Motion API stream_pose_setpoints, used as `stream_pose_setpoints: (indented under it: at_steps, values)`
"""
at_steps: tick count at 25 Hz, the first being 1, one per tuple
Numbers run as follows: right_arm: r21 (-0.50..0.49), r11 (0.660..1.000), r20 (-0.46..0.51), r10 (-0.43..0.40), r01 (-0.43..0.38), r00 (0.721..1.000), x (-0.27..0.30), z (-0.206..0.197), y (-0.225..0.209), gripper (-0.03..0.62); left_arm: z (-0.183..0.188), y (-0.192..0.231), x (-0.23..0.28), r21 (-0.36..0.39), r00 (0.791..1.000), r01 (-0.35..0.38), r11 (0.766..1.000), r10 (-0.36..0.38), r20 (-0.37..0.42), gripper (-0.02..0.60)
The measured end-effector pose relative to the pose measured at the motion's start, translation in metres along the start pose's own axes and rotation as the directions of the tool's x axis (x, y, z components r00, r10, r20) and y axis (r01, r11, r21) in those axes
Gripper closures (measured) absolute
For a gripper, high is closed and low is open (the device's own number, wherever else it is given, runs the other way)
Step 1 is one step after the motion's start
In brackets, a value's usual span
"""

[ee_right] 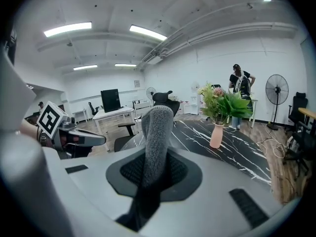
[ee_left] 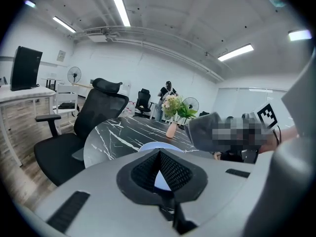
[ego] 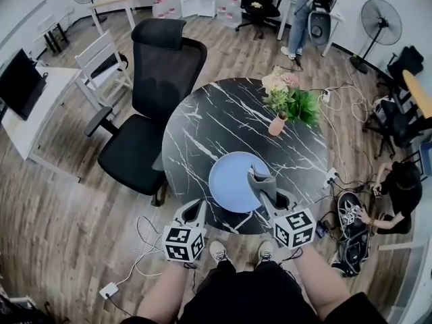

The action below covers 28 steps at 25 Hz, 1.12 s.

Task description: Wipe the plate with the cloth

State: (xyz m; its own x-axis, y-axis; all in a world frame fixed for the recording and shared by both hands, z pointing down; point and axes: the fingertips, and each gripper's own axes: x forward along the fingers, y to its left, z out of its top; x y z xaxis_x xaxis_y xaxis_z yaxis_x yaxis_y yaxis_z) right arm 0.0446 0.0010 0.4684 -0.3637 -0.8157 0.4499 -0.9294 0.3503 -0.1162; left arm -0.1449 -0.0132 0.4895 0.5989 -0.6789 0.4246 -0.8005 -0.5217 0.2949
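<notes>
A light blue plate (ego: 233,181) lies on the near part of the round black marble table (ego: 223,120). My right gripper (ego: 264,193) is shut on a grey cloth (ego: 262,176), which stands up over the plate's right side. In the right gripper view the cloth (ee_right: 157,132) rises as a thick roll from between the pads. My left gripper (ego: 200,206) hovers at the plate's near left edge, shut with nothing in it. In the left gripper view its pads (ee_left: 170,172) meet, the plate (ee_left: 152,146) shows just beyond them, and the cloth (ee_left: 207,130) hangs to the right.
A pink vase with flowers and green leaves (ego: 280,117) stands on the table's far right. A black office chair (ego: 158,79) is pushed up at the far left. A person (ego: 398,198) crouches on the floor at the right among cables. A white desk (ego: 34,110) stands at the left.
</notes>
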Motion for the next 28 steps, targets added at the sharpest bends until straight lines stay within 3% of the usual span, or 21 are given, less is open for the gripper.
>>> stream_pose_setpoints:
  at_steps: [8, 28]
  values:
    - [-0.014, 0.999, 0.015, 0.029, -0.029, 0.999, -0.040, -0.006, -0.012, 0.536, -0.013, -0.056, -0.005, 0.018, 1.000, 0.029, 0.999, -0.029, -0.001, 0.563]
    - [-0.075, 0.962, 0.056, 0.269, -0.264, 0.962, -0.141, -0.037, -0.024, 0.536, -0.049, -0.198, -0.054, -0.020, 0.984, -0.147, 0.989, 0.148, 0.103, 0.563]
